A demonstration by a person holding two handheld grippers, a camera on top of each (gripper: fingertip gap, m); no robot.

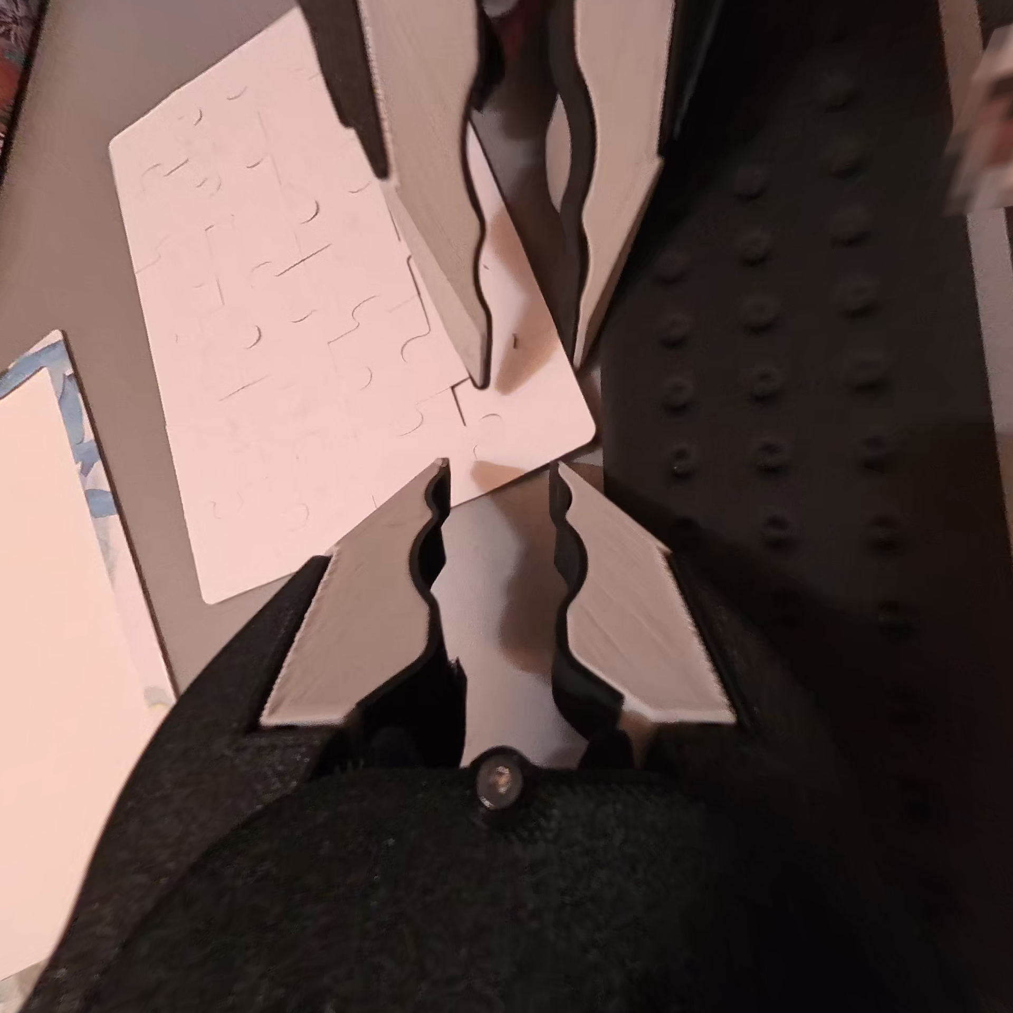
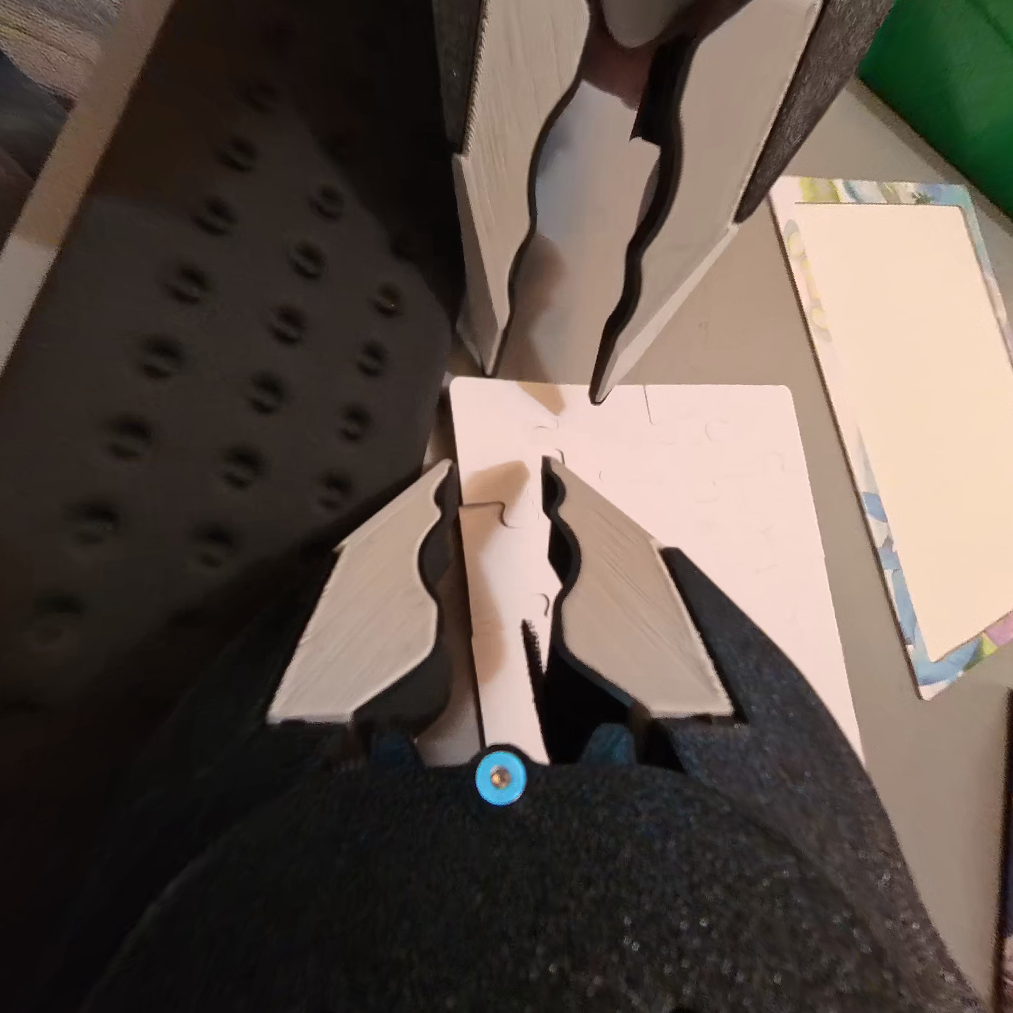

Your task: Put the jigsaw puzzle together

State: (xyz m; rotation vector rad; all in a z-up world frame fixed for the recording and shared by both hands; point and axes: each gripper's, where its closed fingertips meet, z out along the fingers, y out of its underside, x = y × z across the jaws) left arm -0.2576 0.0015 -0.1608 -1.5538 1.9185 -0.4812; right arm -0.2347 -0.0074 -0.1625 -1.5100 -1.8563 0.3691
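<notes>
Flat white rectangular jigsaw puzzle [image 1: 307, 340], face blank, lies assembled on the grey-beige tabletop [image 1: 60, 230]; cut lines between pieces faintly visible across it. Left gripper [image 1: 499, 471], pale grey fingers with wavy black inner pads, sits low at the puzzle's near corner, fingers spread apart with nothing between them; tips just at the puzzle's edge. In the left wrist view the right gripper [image 1: 526, 367] comes in from above, opposite the left one, fingers parted; one fingertip appears to touch down on the corner piece [image 1: 521, 422], where a seam shows slightly raised against its neighbour. In the right wrist view the right gripper [image 2: 499, 468] hangs over the puzzle [image 2: 685, 493] with fingers spread, straddling the edge column of pieces; the left fingertip lies off the puzzle's side edge, the right over the white surface. Nothing pinched. The left gripper [image 2: 540, 386] faces it, one tip resting at the far edge of the puzzle, fingers apart. A dark studded mat or panel [image 2: 219, 356] runs just beside the puzzle on that side, with black round bumps in rows. On the other side, near but apart, lies a flat board with a blue-patterned border and plain cream centre [image 2: 888, 416]. A green object [image 2: 954, 87] shows at the table's far corner. Frames somewhat motion-blurred.
</notes>
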